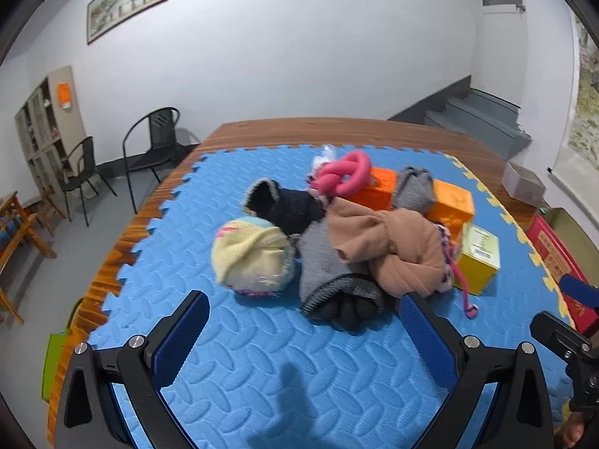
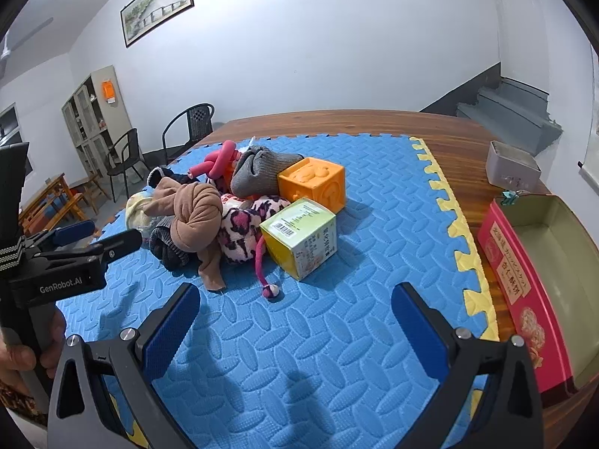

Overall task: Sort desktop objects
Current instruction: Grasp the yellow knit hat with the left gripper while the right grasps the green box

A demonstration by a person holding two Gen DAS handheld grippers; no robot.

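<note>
Two grippers spread wide over the blue foam mat (image 2: 337, 336), gripping nothing — left gripper (image 1: 303, 321) and right gripper (image 2: 295, 310) both hanging short of the heap.

Heaped toward the mat's far middle: knotted tan cloth (image 2: 194, 213) at the near side of the pile, touching a pink leopard-print plush (image 2: 243, 232) with a pink cord trailing toward the near edge; yellow-green carton (image 2: 299, 235) just beside the plush on the right, tilted on a corner; orange embossed cube (image 2: 318, 183) behind the carton, grey knit sock (image 2: 258, 172) leaning against it; pink knotted tube (image 1: 344, 176) at the far side; pale yellow knit ball (image 1: 251, 258) at the left, with dark grey socks (image 1: 333, 284) beside it. Off the mat's right edge, on the wooden table (image 2: 460, 138) — open red tin (image 2: 531, 280) near the right edge, grey box (image 2: 513, 166) farther back.
</note>
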